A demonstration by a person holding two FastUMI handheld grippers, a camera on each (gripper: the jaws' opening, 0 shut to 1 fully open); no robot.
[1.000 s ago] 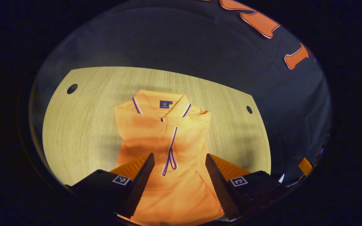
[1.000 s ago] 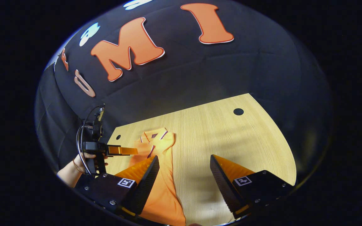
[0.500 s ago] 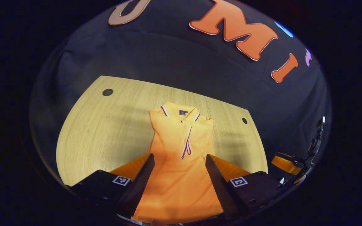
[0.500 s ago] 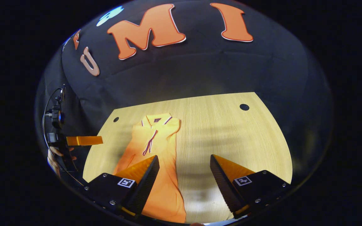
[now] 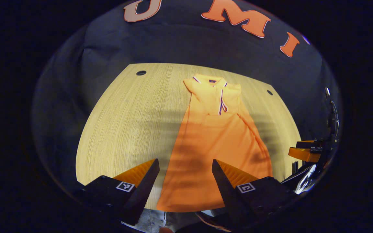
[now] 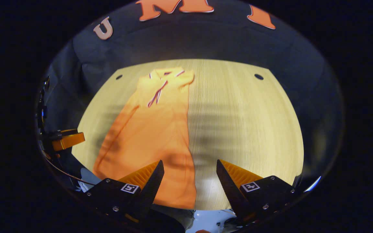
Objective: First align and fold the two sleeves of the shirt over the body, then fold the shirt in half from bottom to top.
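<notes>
- Left gripper [image 5: 185, 165], bottom centre of the left gripper view: the two fingers stand spread with a wide gap between them and nothing held; the hem of the shirt lies below that gap.
- Right gripper [image 6: 189, 165], bottom centre of the right gripper view: the fingers are likewise parted and grip nothing; the left finger overlaps the shirt's lower right corner in the frame, while bare table shows between the fingers.
- Orange polo shirt [image 5: 217, 142], centre to right of centre in the left gripper view: it lies flat and lengthwise on the table, hem toward the lower edge of the frame, collar toward the top. Both sleeves are folded in over the body, giving a long, narrow outline that widens toward the hem.
- The same shirt [image 6: 151, 129] occupies the left half of the table in the right gripper view, its striped placket slanting near the top of the garment.
- Collar [image 5: 209, 81], upper centre of the left gripper view: trimmed with dark and white stripes.
- Wooden table [image 5: 131, 123]: pale, grained, with a small dark hole [image 5: 141, 72] near each far corner.
- Right gripper seen from afar [image 5: 304, 152], right edge of the left gripper view; whether it is open cannot be told from there.
</notes>
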